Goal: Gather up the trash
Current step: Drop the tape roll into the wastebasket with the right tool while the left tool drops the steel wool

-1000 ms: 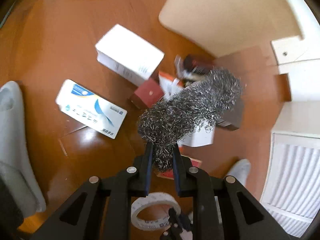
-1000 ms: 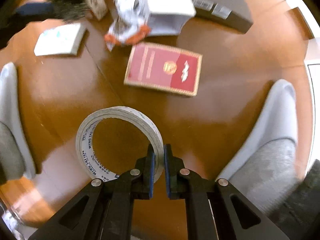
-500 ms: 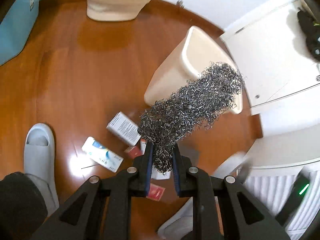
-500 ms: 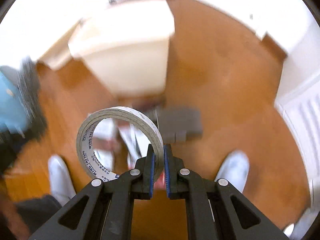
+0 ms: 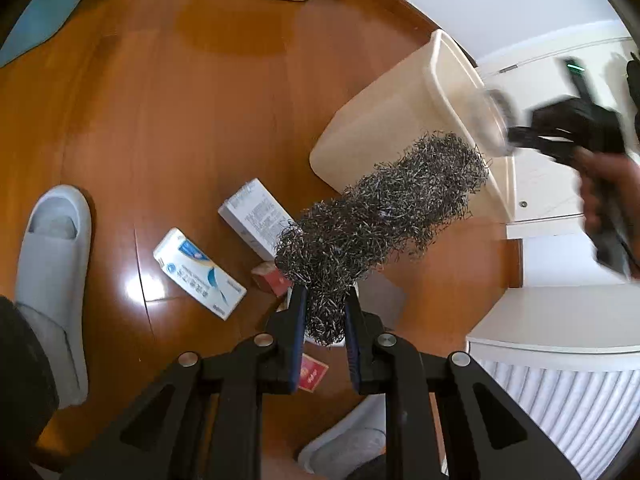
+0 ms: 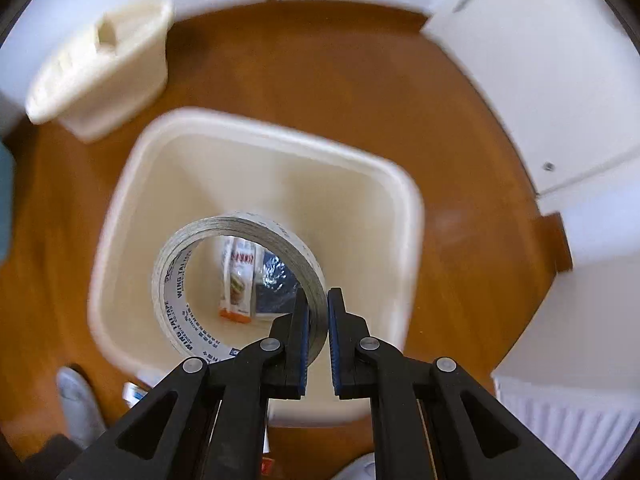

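Step in hand: the drop-off; the right gripper (image 6: 318, 312) hangs over the open mouth of the cream bin (image 6: 404, 184) with its load, while the left gripper (image 5: 325, 312) waits with a 2nd piece.
Right tongs: clenched on the wall of the tape roll (image 6: 240, 280), 1 finger inside the ring and 1 outside; the roll hangs directly above the bin's interior.
Left tongs: clenched on the near end of a steel wool wad (image 5: 380, 216), which sticks out up and to the right, in the air and short of the bin's rim.
Bin contents: a snack wrapper (image 6: 238, 284) and a dark foil piece (image 6: 276, 280) lie on the bottom, seen through the tape ring.
Trash on the floor: a white box (image 5: 256, 216), a blue-and-white carton (image 5: 200, 272) and a small red box (image 5: 272, 280) lie to the left of the bin on the wooden floor (image 5: 160, 100); a red card (image 5: 312, 372) shows near, between the left fingers.
Bystanders: grey slippers (image 5: 52, 272) at the near left; a 2nd cream container (image 6: 100, 68) stands far left by the wall.
Progress: judged partly done, since 2 items are binned, 2 are in hand, and at least 4 are left on the floor.
Next move: spreading the right fingers so the roll falls straight in, then bringing the wad right, past the rim, before letting go.
Risk: steel wool may snag on the finger pads and not fall cleanly.
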